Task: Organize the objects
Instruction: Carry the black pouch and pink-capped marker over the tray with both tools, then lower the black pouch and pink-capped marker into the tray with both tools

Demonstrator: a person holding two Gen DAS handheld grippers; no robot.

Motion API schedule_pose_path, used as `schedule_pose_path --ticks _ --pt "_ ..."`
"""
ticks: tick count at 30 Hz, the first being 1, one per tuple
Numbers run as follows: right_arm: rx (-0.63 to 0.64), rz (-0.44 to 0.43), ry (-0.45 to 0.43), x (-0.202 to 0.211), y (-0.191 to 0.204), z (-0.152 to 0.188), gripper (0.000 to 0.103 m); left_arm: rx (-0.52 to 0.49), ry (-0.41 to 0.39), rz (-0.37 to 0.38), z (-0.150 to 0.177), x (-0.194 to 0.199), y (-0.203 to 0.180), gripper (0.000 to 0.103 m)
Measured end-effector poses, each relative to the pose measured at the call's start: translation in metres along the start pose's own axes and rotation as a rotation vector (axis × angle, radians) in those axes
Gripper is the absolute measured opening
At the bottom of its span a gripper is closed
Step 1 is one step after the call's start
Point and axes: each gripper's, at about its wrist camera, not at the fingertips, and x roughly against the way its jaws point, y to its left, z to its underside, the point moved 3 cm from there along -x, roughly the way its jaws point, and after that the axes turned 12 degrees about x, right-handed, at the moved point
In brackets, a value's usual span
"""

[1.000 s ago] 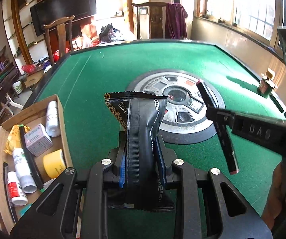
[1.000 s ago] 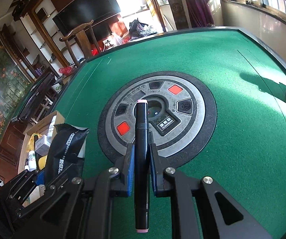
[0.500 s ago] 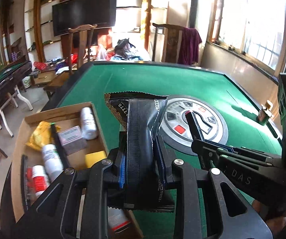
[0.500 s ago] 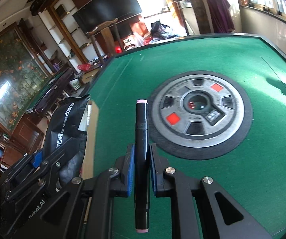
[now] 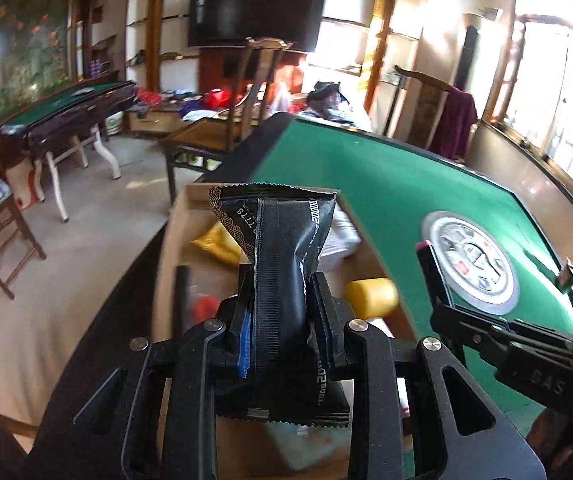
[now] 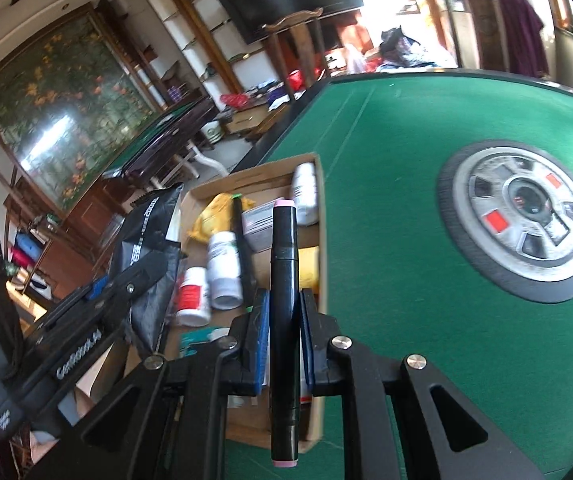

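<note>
Below both tools lay the box [image 6: 318, 216]; left tool [image 5: 278, 316] gripped a packet [image 5: 282, 280], right tool [image 6: 282, 312] a marker [image 6: 284, 280]; release low, into gaps.

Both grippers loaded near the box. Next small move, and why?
Probably lower the left gripper and let the black packet go. It is clamped upright over the cardboard box, where bottles already lie. The right gripper, shut on the black marker, is above the box's near edge and can follow.

Window glare right, motion blur, fisheye edges bent.
</note>
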Motion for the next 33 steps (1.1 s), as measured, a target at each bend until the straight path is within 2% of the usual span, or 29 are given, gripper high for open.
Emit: schedule_pose_path --ticks 4,9,18,33 --pt "0.045 -0.017 0.033 -0.02 0.027 -0.005 0.013 0.038 0.006 -0.051 -0.004 -0.005 0.035 0.025" --pt "0.067 -0.034 0.065 -0.045 0.048 -0.009 0.013 0.066 0.058 -0.066 0.001 -0.02 0.057 0.025" --pt "0.104 -0.053 0.105 -0.063 0.067 0.001 0.013 0.037 0.103 -0.054 0.014 -0.034 0.048 0.025" --pt "0.137 0.016 0.113 -0.07 0.065 0.011 0.013 0.014 0.064 -0.084 0.022 -0.033 0.043 0.025"
